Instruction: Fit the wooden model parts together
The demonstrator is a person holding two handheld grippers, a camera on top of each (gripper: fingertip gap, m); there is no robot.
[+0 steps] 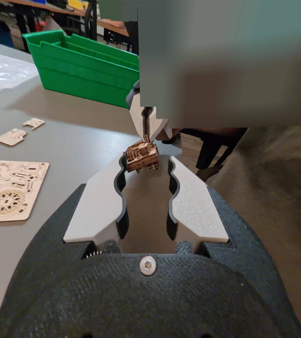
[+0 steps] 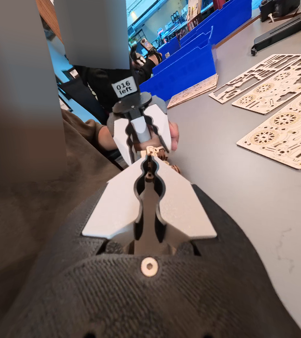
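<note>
Left gripper (image 1: 147, 165) gapes wide, holding nothing; wooden model (image 1: 142, 158) at its 12 o'clock hangs pinched by right gripper (image 1: 147, 140). Mostly built I'd guess, loose pieces (image 1: 11, 136) and part sheets (image 2: 281, 144) left

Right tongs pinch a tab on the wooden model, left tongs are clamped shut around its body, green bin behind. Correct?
One thing is wrong: the left tongs are open, not clamped. The left wrist view shows a wide gap between the fingers, with the wooden model near the left fingertip. The rest holds: the right tongs pinch a tab on top of it, and the green bin stands behind.
</note>
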